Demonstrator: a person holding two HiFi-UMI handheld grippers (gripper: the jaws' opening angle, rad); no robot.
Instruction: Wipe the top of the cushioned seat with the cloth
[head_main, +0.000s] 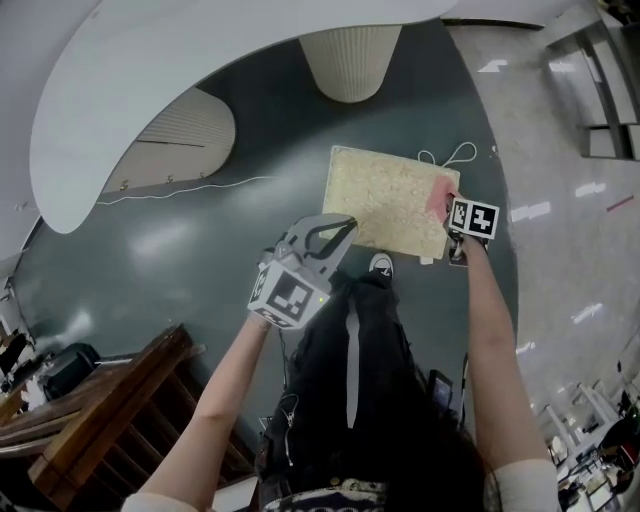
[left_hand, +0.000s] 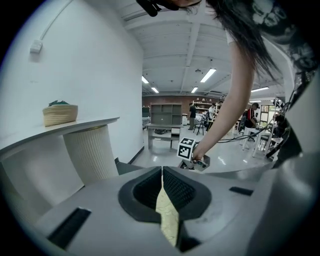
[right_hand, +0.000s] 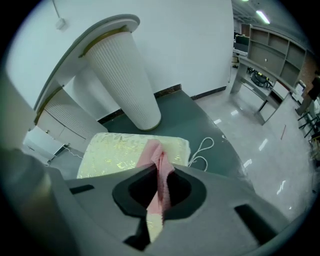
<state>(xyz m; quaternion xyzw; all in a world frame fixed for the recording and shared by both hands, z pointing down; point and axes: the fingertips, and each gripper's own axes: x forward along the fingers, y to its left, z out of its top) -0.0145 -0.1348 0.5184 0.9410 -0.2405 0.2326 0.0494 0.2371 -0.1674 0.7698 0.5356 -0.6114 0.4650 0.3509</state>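
Note:
The cushioned seat (head_main: 385, 195) is a square beige pad with a gold pattern, low on the dark green floor. A pink cloth (head_main: 439, 203) lies on its right edge, and my right gripper (head_main: 456, 240) is shut on it. In the right gripper view the cloth (right_hand: 152, 152) bunches out of the right gripper (right_hand: 159, 170) onto the seat (right_hand: 115, 152). My left gripper (head_main: 340, 228) sits at the seat's near left corner. In the left gripper view the left gripper (left_hand: 162, 172) is shut, with a strip of the beige seat fabric (left_hand: 168, 216) between its jaws.
A white ribbed pedestal (head_main: 350, 55) stands just beyond the seat under a curved white counter (head_main: 150, 90). A white cord (head_main: 445, 158) loops at the far right corner. My shoe (head_main: 381, 265) touches the near edge. Wooden furniture (head_main: 110, 410) is at the lower left.

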